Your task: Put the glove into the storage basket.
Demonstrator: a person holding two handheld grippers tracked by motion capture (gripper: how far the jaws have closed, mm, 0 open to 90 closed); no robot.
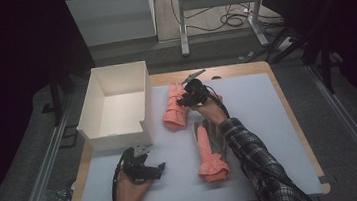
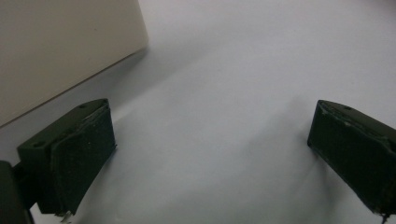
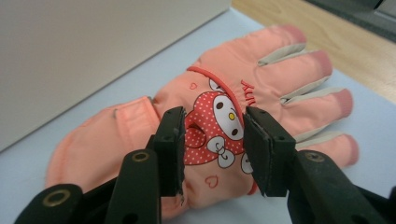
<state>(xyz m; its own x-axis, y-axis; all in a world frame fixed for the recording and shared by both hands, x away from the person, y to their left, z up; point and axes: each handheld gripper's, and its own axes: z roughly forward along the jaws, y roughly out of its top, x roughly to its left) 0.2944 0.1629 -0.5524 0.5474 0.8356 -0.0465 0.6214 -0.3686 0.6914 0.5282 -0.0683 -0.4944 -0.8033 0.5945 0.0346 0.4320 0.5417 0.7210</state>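
Two pink gloves lie on the white mat (image 1: 260, 104). The far glove (image 1: 173, 112) lies beside the white box (image 1: 116, 104), and the near glove (image 1: 211, 157) lies palm up toward the front. My right gripper (image 1: 185, 100) is down over the far glove. In the right gripper view this gripper (image 3: 214, 135) is open, its jaws on either side of the red cartoon patch on the glove (image 3: 280, 79); the fabric between them looks flat. My left gripper (image 1: 157, 170) hovers open over bare mat in front of the box, with nothing between its fingers (image 2: 79, 154).
The open-topped box is empty, and its wall (image 2: 60, 46) stands close on the left gripper's left. The wooden table edge (image 1: 291, 114) borders the mat. A metal frame (image 1: 217, 6) and cables are on the floor beyond the table.
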